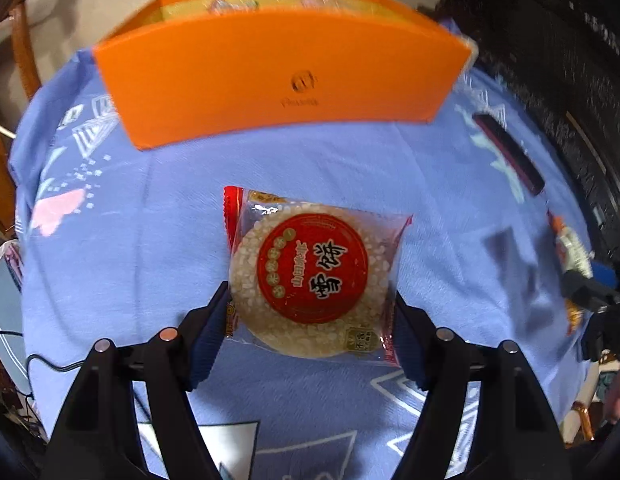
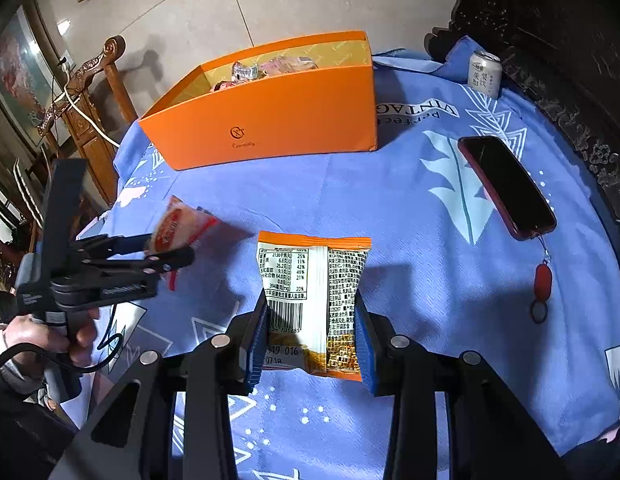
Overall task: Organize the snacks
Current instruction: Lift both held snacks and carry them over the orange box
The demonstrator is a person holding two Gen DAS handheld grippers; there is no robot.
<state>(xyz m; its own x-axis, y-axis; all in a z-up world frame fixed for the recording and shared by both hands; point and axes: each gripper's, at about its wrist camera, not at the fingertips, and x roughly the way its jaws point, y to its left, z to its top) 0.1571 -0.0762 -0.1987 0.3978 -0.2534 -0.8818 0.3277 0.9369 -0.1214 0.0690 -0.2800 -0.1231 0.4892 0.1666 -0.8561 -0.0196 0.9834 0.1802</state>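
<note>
left tool [image 1: 310,320] clamped on rice cracker pack [image 1: 314,276] at side edges, lifted, near orange box [image 1: 285,76]; looks light, brittle, slippery film; right tool [image 2: 312,340] clamped on snack bag [image 2: 314,300], near box; soft, crinkly

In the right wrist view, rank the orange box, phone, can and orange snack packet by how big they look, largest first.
1. Orange box
2. Phone and snack packet: they look alike in size, and the packet is nearest the camera, so no ranking between them.
3. Can, though it stands farthest away.
</note>
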